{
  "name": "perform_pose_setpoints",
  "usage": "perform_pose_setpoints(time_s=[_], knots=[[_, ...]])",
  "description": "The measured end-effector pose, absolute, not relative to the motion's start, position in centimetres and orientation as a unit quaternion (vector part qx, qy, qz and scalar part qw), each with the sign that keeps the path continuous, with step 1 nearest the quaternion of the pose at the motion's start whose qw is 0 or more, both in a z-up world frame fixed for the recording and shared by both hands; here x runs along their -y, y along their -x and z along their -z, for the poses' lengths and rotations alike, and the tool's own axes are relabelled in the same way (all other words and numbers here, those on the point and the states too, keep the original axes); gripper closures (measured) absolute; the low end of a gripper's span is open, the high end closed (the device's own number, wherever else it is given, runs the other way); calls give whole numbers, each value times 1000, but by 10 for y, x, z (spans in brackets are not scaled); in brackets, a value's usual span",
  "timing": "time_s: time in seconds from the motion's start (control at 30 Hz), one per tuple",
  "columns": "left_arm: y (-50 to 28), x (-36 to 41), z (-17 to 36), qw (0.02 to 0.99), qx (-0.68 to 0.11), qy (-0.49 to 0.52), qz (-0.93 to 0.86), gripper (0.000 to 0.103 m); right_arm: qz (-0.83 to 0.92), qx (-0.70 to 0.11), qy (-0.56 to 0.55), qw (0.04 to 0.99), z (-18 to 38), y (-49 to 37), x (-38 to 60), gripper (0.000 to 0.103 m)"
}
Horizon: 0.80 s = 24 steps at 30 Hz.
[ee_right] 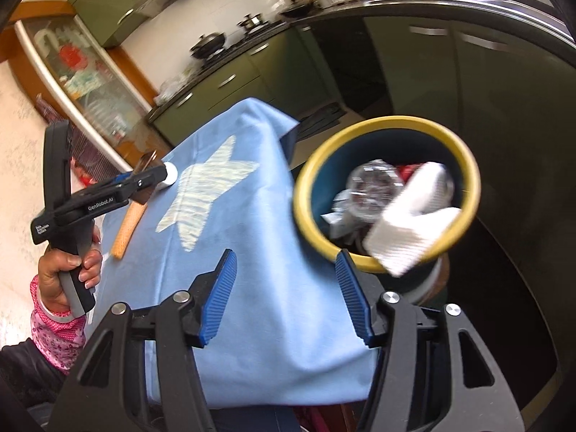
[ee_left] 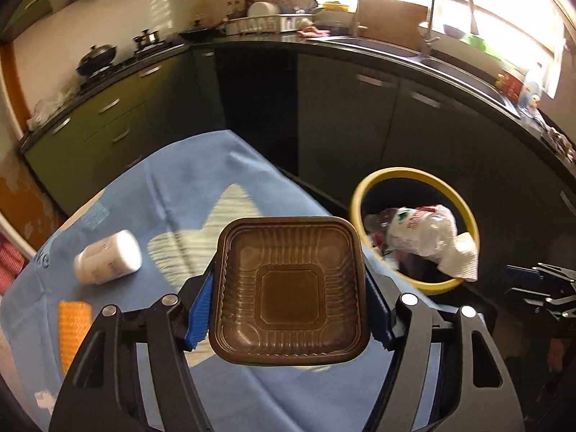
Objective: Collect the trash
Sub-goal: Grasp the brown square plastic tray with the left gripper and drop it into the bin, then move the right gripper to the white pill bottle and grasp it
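The left gripper (ee_left: pixel 288 309) clamps a square brown plastic tray (ee_left: pixel 289 289) between its ribbed blue pads (ee_left: pixel 198 318), one pad pressed against each side wall. The tray is shallow and glossy, with rounded corners, a flat rolled rim, fluted ridges running down its inner walls and a raised octagonal panel in the middle of its floor; it is held up above the table with its hollow facing the camera. Below it lies a smooth light-blue cloth (ee_left: pixel 187 194) printed with a pale, streaky star (ee_left: pixel 201 237), covering the table. On that cloth, to the left of the tray, a white cylindrical bottle (ee_left: pixel 108 262) lies on its side, and nearer the camera sits an orange strip with a knobbly woven texture (ee_left: pixel 73 327). Just past the table's right edge stands a round bin (ee_left: pixel 414 176) with a thick yellow rim and dark inner wall, filled with a crumpled white plastic bag (ee_left: pixel 424 232), a quilted paper towel (ee_left: pixel 462 261) draped over the rim, and crushed clear plastic. In the right wrist view, the right gripper (ee_right: pixel 286 295) hangs over the near end of the cloth, its grooved blue pads standing apart with nothing between them, the bin (ee_right: pixel 313 194) just ahead and to the right. At the left edge a hand (ee_right: pixel 72 270) in a pink flowered sleeve grips the black matte handle of the other gripper.
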<state>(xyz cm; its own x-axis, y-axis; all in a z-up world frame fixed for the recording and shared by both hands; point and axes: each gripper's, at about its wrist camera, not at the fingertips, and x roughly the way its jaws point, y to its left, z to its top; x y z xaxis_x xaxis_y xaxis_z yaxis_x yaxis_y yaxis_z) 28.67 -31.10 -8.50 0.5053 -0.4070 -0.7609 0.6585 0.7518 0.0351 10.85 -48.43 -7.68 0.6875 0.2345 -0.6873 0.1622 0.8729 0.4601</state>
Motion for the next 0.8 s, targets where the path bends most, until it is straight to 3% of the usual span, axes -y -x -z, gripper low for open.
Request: perform_pose_setpoints(time_s=[0.27,0.53,0.7,0.8], knots=[[-282,441,103,798,-408,-190,400,34,-1,-387,-275,880,85,-92,514,48],[-319,500,142,766,-466,-151,416,33,5,-387,-295,874,96,-85,531,48],[-327,508,153,765,-473,-140,413,16,4,-386,-297,874,97,-84,532,46],[-320,497,147,766,-469,-135,418,13,3,-386,-295,874,96,-83,530,46]])
